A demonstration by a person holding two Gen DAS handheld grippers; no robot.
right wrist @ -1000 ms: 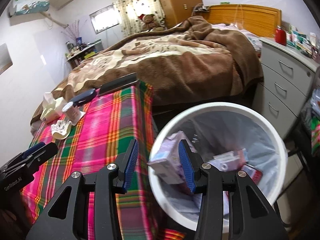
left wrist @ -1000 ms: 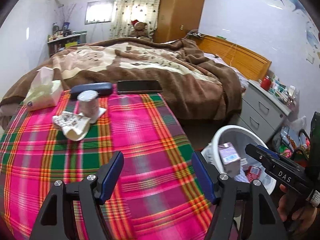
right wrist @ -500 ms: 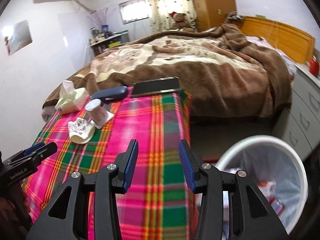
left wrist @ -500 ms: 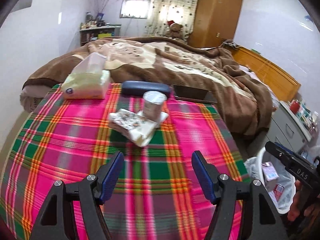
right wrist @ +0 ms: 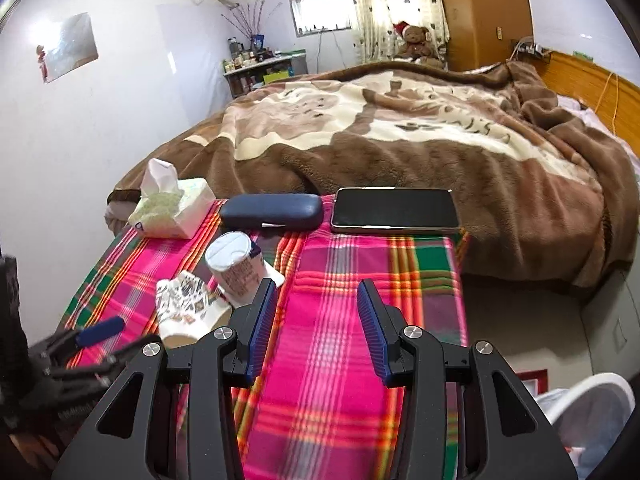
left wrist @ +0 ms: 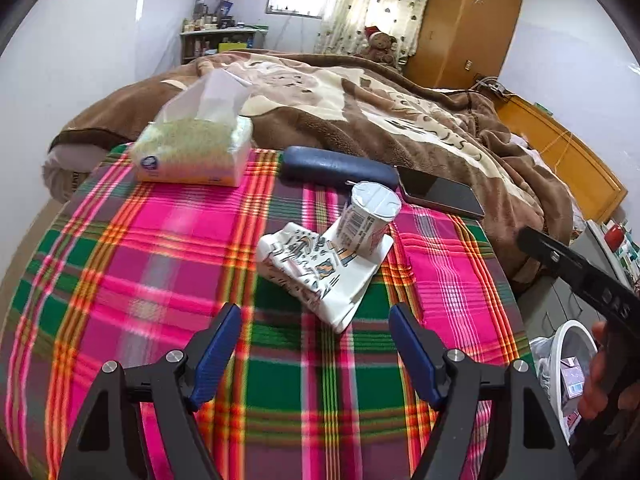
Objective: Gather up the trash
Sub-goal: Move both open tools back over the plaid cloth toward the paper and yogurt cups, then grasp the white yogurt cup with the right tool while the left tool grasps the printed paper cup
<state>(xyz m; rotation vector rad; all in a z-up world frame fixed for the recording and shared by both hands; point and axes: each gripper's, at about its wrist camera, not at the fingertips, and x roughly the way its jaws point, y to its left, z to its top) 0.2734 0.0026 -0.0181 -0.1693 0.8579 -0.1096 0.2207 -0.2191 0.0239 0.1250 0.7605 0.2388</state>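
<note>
From the left wrist: left gripper point(left wrist: 314, 338) low over the plaid tablecloth point(left wrist: 160, 240), blue fingers spread wide, nothing between them, aimed at the crumpled printed wrapper point(left wrist: 320, 270) just ahead. Paper cup point(left wrist: 366, 220) tilted, touching the wrapper's far edge. Beyond those, tissue pack point(left wrist: 192, 152), dark glasses case point(left wrist: 340, 168) and phone point(left wrist: 440, 194) along the table's far edge by the bed. At lower right, white trash bin point(left wrist: 568, 348) off the table's side, bag-lined, with a small carton inside. From the right wrist: right gripper point(right wrist: 316, 326) also released and empty, hovering over the cloth, the cup and wrapper just left of its left finger. Bin rim point(right wrist: 592, 390) at bottom right; contents not discernible here.
</note>
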